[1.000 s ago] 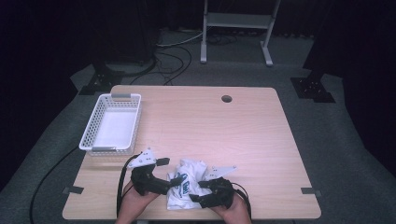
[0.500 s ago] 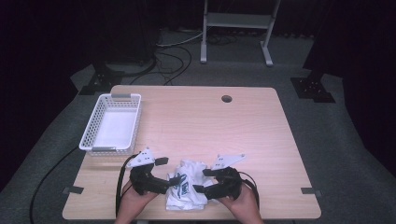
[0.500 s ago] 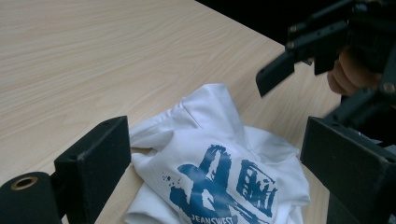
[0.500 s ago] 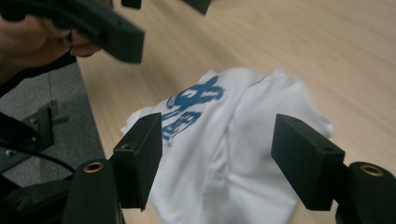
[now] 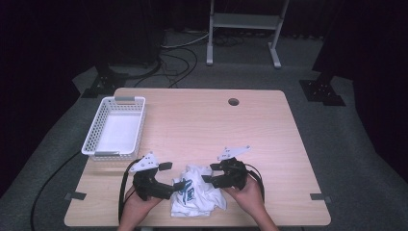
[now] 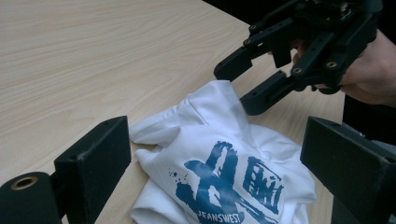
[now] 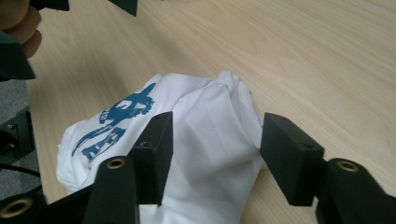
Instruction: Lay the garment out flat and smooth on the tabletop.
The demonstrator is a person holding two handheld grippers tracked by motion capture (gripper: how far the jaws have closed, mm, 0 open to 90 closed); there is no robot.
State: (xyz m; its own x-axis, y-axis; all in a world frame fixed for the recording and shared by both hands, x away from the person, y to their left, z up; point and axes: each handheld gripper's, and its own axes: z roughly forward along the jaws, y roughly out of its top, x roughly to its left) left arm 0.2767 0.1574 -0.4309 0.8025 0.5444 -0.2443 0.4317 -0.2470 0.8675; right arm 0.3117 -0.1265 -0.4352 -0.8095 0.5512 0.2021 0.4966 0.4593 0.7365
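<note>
One crumpled white cotton T-shirt with a blue brush-style print (image 5: 197, 196) lies bunched on the pale wooden worktop (image 5: 202, 125), close to the near edge and between the two hand-held claws. In the high view its long axis runs roughly from the near edge away across the worktop, tilted a little to the right; a raised fold forms the far end. The blue print faces up, its lettering reading upright from the left claw's side.

The left claw (image 5: 179, 185) rests low at the shirt's left flank, pointing right toward the print. Its jaws stand wide apart, with the shirt ahead of them and no fabric gripped.

The right claw (image 5: 208, 174) is held above the shirt's far right part, pointing left toward the other claw. Its jaws have just been closing and now stand about half apart. In the right gripper view the raised white fold (image 7: 224, 116) lies between them; whether the pads press the cloth cannot be told.

A white perforated plastic basket (image 5: 115, 127) sits at the worktop's far left, well apart from the shirt.
</note>
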